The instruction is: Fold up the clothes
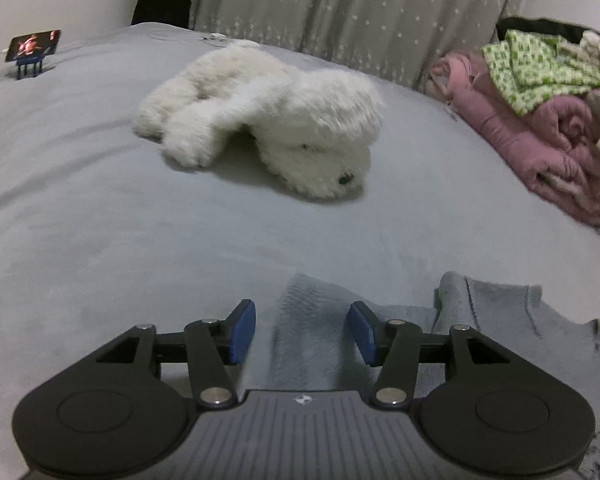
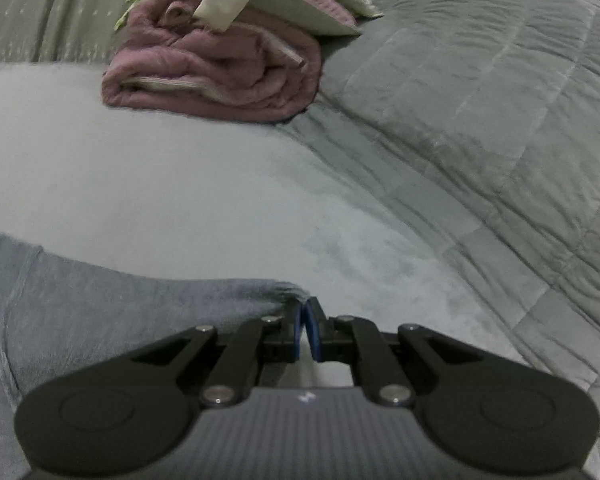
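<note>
A grey garment (image 1: 492, 312) lies flat on the light grey bed sheet (image 1: 140, 220), right in front of both grippers. My left gripper (image 1: 302, 312) hovers over one end of it with its blue pads well apart. The cloth lies under the gap and neither pad presses on it. In the right wrist view the same garment (image 2: 120, 300) spreads to the left. My right gripper (image 2: 305, 308) is shut, with a bunched corner of that cloth pinched between its blue pads.
A white plush dog (image 1: 268, 120) lies mid-bed beyond the left gripper. A phone on a stand (image 1: 32, 46) sits at the far left. A pile of pink blanket and green patterned cloth (image 2: 220, 68) is at the back right, beside a grey quilt (image 2: 480, 120).
</note>
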